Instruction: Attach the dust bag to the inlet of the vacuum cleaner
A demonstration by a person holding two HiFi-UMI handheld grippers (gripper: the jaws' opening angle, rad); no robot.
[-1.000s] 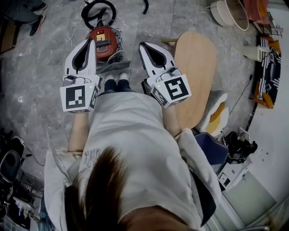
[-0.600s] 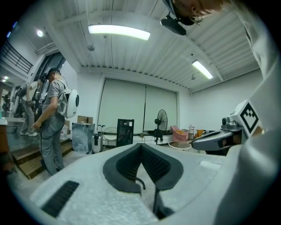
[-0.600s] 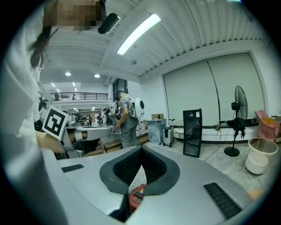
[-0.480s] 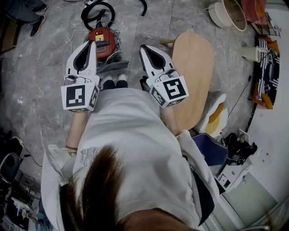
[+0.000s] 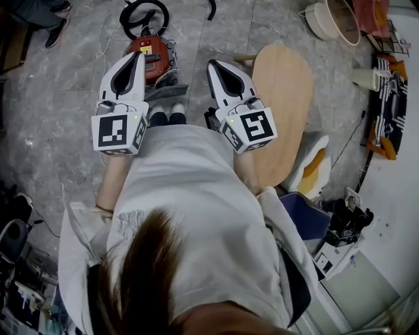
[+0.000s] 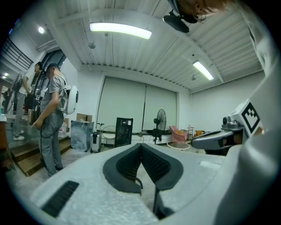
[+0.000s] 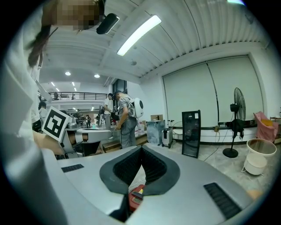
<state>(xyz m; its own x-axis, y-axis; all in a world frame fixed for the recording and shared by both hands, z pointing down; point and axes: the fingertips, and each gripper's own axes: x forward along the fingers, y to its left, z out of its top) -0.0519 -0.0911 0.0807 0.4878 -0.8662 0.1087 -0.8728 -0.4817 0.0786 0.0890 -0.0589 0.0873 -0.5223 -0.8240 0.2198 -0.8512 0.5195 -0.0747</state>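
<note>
Left gripper and right gripper are both pointing forward over the floor. The jaws of each one are pressed together with nothing between them. They are two white plastic grippers with dark ribbed pads. Each one is carrying one cube with black and white squares.

The vacuum cleaner is sitting on the floor just ahead of the person, partly hiding under the tip of the left gripper. It is one small round machine with a shiny red body and a yellow sticker. One black hose is curling in a loop behind it. In the right gripper view a bit of the red body is peeking out below the closed jaws.

One grey flat piece is lying between the vacuum cleaner and the person's two white shoes. I cannot tell if it is the dust bag. The floor is looking like smooth grey stone with pale marks. One oval table of light wood is standing beside the right gripper.
</note>
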